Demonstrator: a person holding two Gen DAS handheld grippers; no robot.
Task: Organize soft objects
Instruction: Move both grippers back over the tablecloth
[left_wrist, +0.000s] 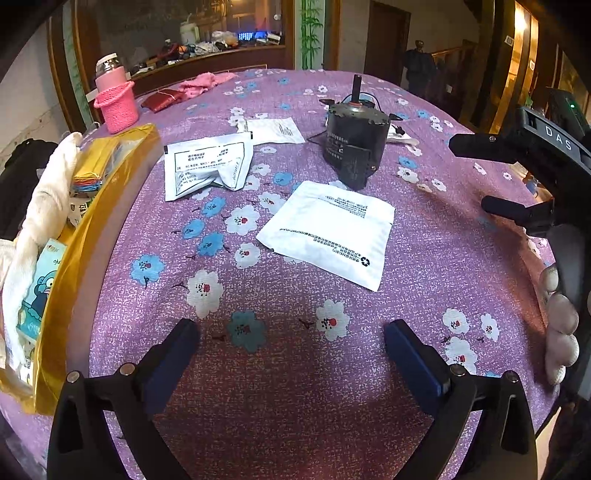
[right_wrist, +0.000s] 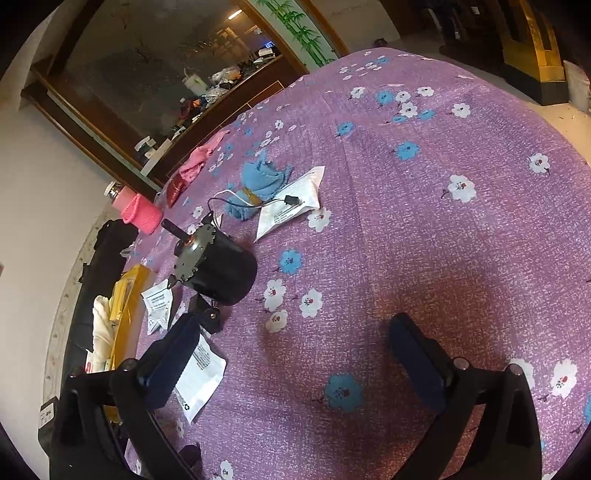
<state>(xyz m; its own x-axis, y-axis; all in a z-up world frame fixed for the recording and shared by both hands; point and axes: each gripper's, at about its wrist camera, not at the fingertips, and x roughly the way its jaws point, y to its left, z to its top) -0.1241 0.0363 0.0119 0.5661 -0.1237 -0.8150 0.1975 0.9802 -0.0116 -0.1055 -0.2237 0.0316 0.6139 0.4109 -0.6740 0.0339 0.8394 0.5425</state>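
Left wrist view is showing a yellow box (left_wrist: 110, 206) holding a white cloth (left_wrist: 44, 192) and packets, while left gripper (left_wrist: 291, 343) and right gripper (right_wrist: 291, 345) are gaping wide, empty.

Yellow box (left_wrist: 107, 206) cut by left edge; white packet (right_wrist: 199, 373) partly behind gripper finger; print unreadable.

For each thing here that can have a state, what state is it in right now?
Left hand-held gripper: open, empty.
Right hand-held gripper: open, empty.
Near white pouch: flat on the cloth.
Crumpled pouch: creased, lying on the cloth.
Motor: upright, shaft up.
Blue cloth: bunched.
Pink cloth: bunched.
Pink basket: upright, holding a bottle.
Yellow box: open, holding items.
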